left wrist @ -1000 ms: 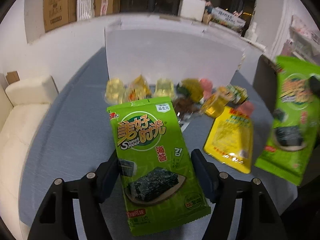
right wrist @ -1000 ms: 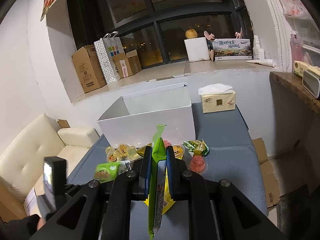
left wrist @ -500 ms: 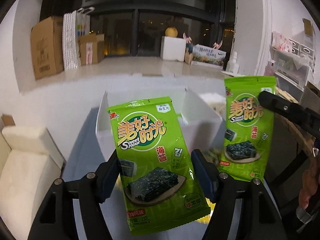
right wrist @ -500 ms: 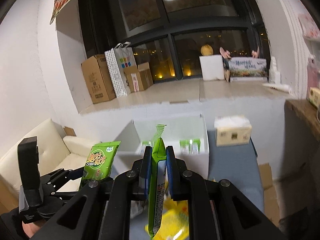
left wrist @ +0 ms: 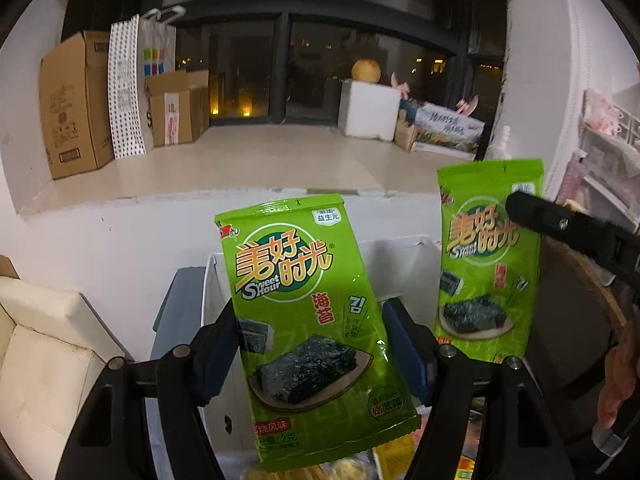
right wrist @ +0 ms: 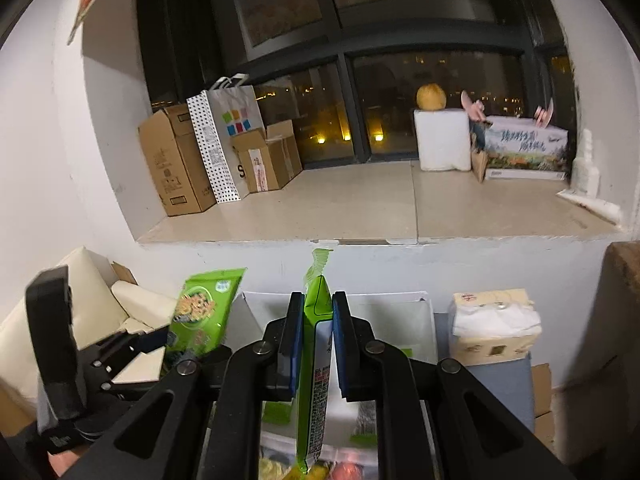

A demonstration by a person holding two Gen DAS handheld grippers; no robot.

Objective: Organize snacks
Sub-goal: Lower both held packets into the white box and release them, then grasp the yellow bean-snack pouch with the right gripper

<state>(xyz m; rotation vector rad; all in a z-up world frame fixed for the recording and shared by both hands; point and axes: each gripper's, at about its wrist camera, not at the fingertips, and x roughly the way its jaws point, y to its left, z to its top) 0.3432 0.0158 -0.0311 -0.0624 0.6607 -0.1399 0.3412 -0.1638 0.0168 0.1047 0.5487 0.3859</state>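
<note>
Left hand-held gripper [left wrist: 310, 344] clamps a green seaweed packet [left wrist: 308, 320], upright at centre frame, above the white box [left wrist: 212, 280]. To its right, the second seaweed packet [left wrist: 486, 264] hangs in the air. In the right wrist view, the right hand-held gripper [right wrist: 314, 344] pinches that packet edge-on, low centre.

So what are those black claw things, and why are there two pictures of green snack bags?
Those claws are grabbers a person holds, one in each hand. Each has a camera looking along its fingers, giving two pictures. The left gripper pinches a green seaweed packet by its sides, front facing us. The right gripper squeezes a second seaweed packet, seen edge-on. Each picture also shows the other grabber's bag. Beneath them is a white box; beside it, a tissue pack.
</note>
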